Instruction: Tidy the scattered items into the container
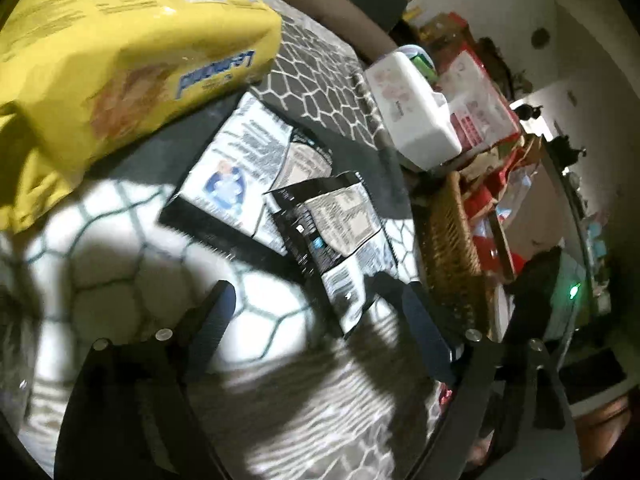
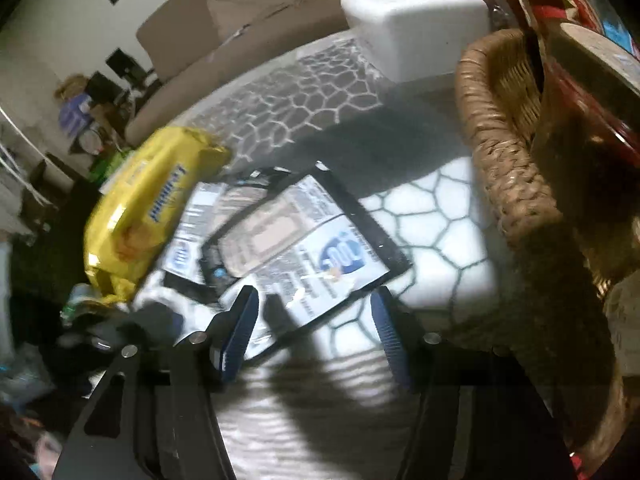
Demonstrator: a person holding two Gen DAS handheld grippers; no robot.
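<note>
Left claw [image 1: 320, 320] and right claw [image 2: 316, 320] agape, empty, above black-and-white packets [image 2: 304, 240] near wicker basket [image 2: 512, 160].

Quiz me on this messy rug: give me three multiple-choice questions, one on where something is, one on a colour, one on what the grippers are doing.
1. Where is the wicker basket relative to the black packets in the right wrist view?
A. right of them
B. left of them
C. under them

2. What colour is the big bag?
A. red
B. yellow
C. green

3. How is the left gripper?
A. shut on a packet
B. shut on the bag
C. open, holding nothing

Answers: 1 A, the basket sits at the right edge; 2 B, its wrapper is plainly yellow; 3 C, its fingers stand apart over the rug.
</note>
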